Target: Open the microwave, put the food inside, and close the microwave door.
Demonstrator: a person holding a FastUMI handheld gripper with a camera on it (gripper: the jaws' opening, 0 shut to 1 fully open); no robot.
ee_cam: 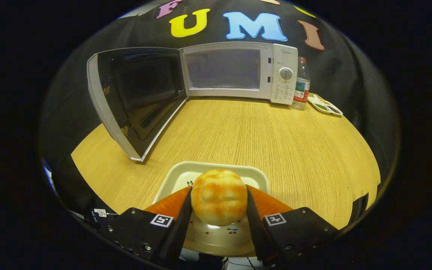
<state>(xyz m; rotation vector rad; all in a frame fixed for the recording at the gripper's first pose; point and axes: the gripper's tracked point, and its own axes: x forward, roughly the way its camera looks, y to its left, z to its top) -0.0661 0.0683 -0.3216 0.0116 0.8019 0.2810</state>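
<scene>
Your gripper (219,204) has its fingers pressed against both sides of the bun (219,201), pinching it between them. The bun sits over the plate (216,170), at the near end of the table (276,142), well apart from the microwave (238,71); whether it has lifted off the plate you cannot tell from here.

The microwave door (133,97) already stands swung wide to the left of the microwave's cavity (221,69), so the opening step looks done and you are on the food-carrying step. Next you likely need to raise the bun clear of the plate's rim and carry it straight across the table toward the cavity, keeping right of the door's edge. A bottle (301,84) and a small dish (324,105) stand just right of the microwave, out of your path.
</scene>
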